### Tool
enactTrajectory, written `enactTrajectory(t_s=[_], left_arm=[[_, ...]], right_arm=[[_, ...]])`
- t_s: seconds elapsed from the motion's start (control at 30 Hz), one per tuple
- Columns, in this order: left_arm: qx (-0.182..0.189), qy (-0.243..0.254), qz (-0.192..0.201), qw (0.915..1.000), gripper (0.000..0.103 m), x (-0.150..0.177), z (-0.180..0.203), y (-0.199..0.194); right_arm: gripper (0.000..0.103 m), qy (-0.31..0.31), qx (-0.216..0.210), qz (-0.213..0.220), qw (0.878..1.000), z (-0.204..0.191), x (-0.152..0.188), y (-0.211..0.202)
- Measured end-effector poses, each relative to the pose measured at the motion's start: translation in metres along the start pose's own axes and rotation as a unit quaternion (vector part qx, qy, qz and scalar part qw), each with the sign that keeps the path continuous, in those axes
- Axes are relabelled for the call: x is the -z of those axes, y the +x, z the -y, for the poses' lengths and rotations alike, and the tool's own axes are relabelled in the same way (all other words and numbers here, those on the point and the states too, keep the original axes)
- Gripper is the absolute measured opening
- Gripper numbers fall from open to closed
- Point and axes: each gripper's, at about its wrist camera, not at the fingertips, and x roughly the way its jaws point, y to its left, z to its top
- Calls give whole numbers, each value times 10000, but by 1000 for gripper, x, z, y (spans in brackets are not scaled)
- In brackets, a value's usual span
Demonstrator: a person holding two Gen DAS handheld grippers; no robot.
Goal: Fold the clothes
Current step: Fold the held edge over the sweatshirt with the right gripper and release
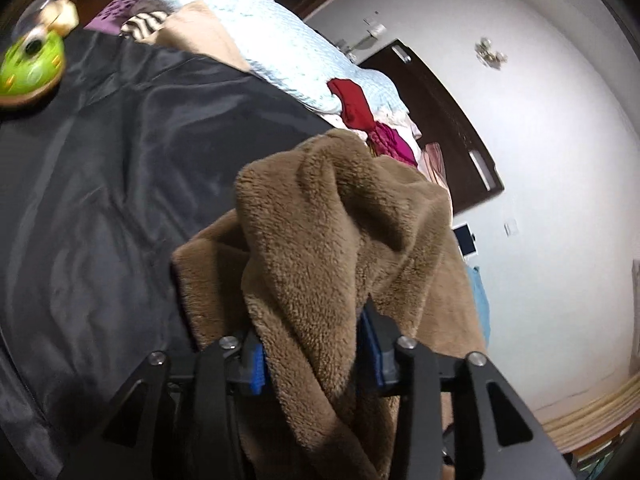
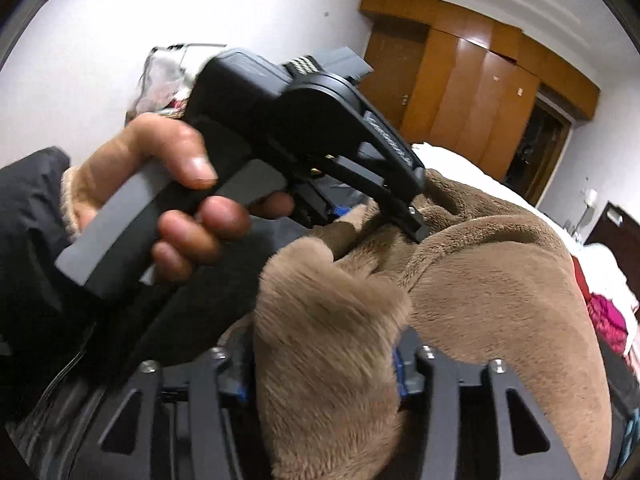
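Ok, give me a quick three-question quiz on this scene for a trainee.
1. True or false: the fleece sits between the jaws of both the left gripper and the right gripper.
2. The sheet under the fleece is: A white, B black, C red.
3. Which hand shows in the right wrist view, and what does it hold?
Key: 1 true. 2 B. 3 the left hand, holding the left gripper.

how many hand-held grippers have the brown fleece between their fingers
2: the left hand-held gripper and the right hand-held gripper each have a bunch of the brown fleece between their fingers.
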Motion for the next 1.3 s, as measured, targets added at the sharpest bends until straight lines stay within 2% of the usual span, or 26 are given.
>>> enactTrajectory(t_s=[0.1, 0.13, 0.3, 0.4, 0.5, 0.57, 0.63, 0.7, 0.8, 0.93, 1.03, 1.1, 1.17, 1.3], left_arm=[[-70, -32, 100, 9999, 59, 4, -8, -2], [-93, -42, 118, 9999, 61, 5, -10, -3], [-214, -25, 147, 9997, 62, 10, -14, -6], [-472, 150, 166, 9986, 63, 13, -9, -9], [-702, 186, 169, 9972, 67, 13, -3, -11], [-842, 194, 172, 9961, 68, 13, 2, -12], [-1012, 210, 188, 9945, 68, 13, 7, -15], [-1203, 244, 225, 9922, 68, 15, 13, -21], [-1546, 335, 360, 9868, 68, 20, 26, -34], [-1905, 507, 600, 9785, 68, 30, 47, -56], [-1705, 628, 772, 9803, 72, 44, 63, -71], [-1534, 715, 866, 9818, 77, 56, 75, -78], [-1364, 825, 918, 9829, 77, 68, 86, -80], [-1216, 897, 928, 9842, 77, 88, 98, -74]], right_arm=[[70, -49, -121, -95, 9999, -2, 3, 0], [70, -11, -191, -112, 9998, -1, 3, -3], [70, 279, -548, 103, 9981, 19, 11, -39], [70, 585, -335, 448, 9967, 37, 15, -74], [71, 1100, 64, 751, 9911, 76, 7, -98], [77, 1317, 296, 838, 9873, 96, 4, -105], [78, 1426, 400, 802, 9857, 110, 1, -104], [78, 1400, 333, 672, 9873, 114, 1, -94], [78, 1205, 243, 448, 9914, 102, 3, -74], [78, 815, 256, 359, 9957, 83, 2, -60], [85, 742, 135, 140, 9971, 73, 4, -42], [92, 852, 56, -3, 9963, 73, 8, -31], [96, 952, -20, -30, 9955, 75, 9, -28], [98, 1153, -213, -60, 9931, 81, 12, -28]])
